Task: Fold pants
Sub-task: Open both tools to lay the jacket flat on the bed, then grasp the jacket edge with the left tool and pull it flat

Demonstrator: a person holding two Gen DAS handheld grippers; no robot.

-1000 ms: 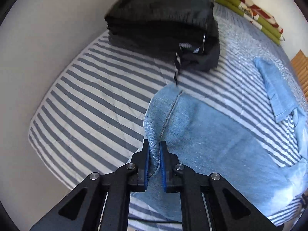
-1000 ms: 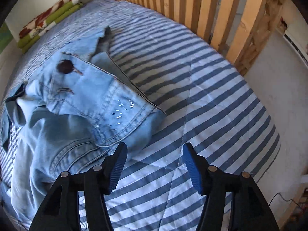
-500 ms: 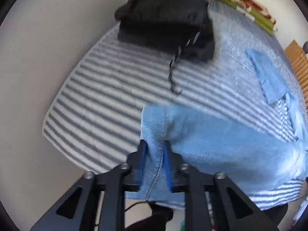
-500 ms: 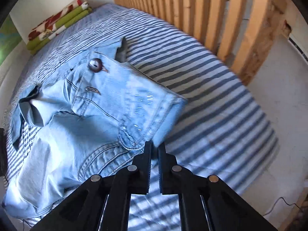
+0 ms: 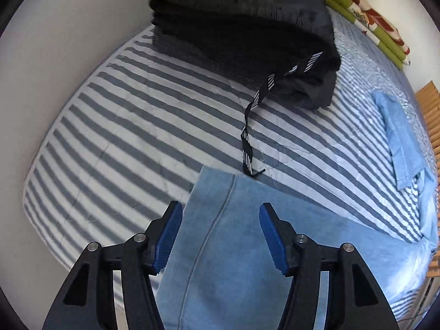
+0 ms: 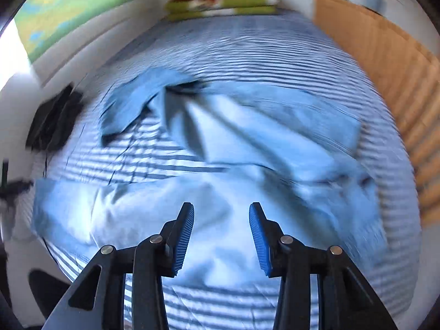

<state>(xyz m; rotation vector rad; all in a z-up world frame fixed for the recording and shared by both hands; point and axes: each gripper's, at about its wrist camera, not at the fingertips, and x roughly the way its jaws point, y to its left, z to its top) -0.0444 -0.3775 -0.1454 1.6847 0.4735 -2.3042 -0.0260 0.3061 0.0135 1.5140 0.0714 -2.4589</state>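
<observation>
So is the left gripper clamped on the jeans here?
No: the left gripper is open, its blue pads wide apart on either side of the jeans, which lie flat on the bed.

Pants (image 5: 233, 247) on bed (image 5: 137, 137), apparently before stacked clothes (image 5: 247, 33).

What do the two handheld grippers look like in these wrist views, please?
Both match. The left gripper and right gripper each have two black angular arms with triangular cut-outs and silver round fasteners. Their fingers carry blue ribbed pads. No cables, markings or sleeves show.
</observation>
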